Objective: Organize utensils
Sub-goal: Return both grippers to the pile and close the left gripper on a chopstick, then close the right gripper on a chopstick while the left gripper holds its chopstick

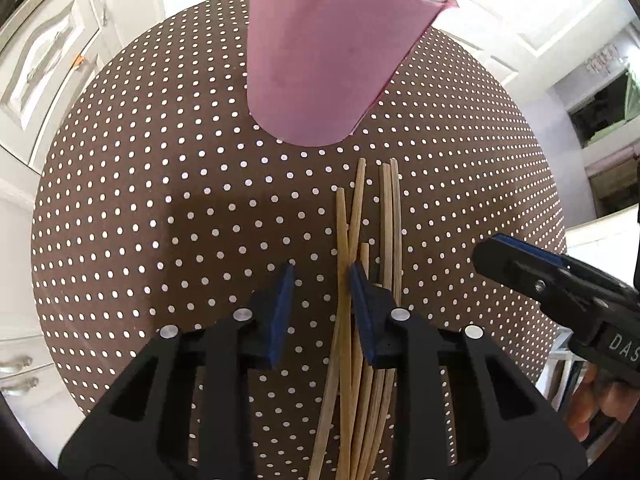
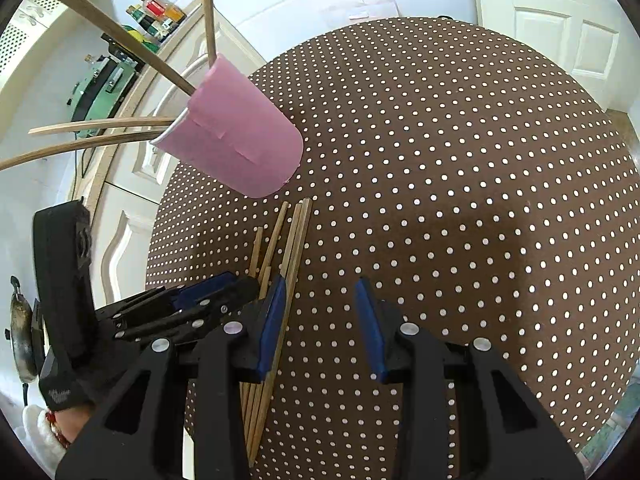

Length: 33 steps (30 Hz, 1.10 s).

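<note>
Chopsticks (image 1: 356, 240) lie lengthwise toward the pink cup (image 1: 320, 60) — left tongs (image 1: 322, 276) and right tongs (image 2: 320, 288) part-open, gripping nothing.

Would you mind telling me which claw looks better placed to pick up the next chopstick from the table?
Probably the left. The left claw already straddles one of the loose chopsticks, with its jaws partly closed around it. The right claw hangs beside the pile, nothing between its jaws. The pink cup stands just beyond.

White panelled cabinets (image 1: 48, 60) and a white door (image 2: 560, 20) surround the polka-dot tablecloth (image 2: 440, 160).
</note>
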Motion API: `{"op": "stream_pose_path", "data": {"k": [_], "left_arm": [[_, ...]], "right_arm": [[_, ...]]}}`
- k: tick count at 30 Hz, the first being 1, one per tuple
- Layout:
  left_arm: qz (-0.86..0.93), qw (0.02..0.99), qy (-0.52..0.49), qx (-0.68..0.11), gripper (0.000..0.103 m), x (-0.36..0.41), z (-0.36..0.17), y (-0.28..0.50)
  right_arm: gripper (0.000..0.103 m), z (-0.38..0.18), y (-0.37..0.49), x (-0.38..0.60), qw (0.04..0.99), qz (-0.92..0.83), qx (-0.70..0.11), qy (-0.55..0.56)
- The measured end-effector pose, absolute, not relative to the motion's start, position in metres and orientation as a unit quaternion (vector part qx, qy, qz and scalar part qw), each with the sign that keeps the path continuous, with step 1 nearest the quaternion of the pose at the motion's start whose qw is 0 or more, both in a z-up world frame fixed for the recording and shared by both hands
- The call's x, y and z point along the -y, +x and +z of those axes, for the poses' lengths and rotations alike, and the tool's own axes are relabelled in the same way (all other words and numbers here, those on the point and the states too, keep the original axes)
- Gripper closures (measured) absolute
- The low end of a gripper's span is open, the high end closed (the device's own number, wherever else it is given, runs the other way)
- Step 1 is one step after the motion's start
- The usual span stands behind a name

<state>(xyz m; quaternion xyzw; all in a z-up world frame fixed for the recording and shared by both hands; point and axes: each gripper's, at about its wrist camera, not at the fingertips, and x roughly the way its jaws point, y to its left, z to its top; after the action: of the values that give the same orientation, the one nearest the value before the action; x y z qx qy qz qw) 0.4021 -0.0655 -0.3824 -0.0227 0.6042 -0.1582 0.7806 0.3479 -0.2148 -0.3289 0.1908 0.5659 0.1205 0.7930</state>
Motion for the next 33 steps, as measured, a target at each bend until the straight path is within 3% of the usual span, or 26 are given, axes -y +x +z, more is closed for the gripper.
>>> {"op": "stream_pose_path", "data": {"k": [5,8,33], "left_arm": [[-0.178,0.774,-0.024,-0.607,0.094,0.089,-0.385,0.417],[-0.183,0.770,-0.037,-0.610,0.096,0.092,-0.389,0.420],[-0.155,0.765,-0.098,-0.618,0.097,0.013,-0.389,0.427]], "right_arm": [[0.069,-0.335,0.364,0.200,0.782,0.114,-0.586,0.180],[0.069,-0.340,0.374,0.192,0.772,0.109,-0.603,0.169],[0.069,-0.354,0.387,0.133,0.778,0.081,-0.622,0.026]]}}
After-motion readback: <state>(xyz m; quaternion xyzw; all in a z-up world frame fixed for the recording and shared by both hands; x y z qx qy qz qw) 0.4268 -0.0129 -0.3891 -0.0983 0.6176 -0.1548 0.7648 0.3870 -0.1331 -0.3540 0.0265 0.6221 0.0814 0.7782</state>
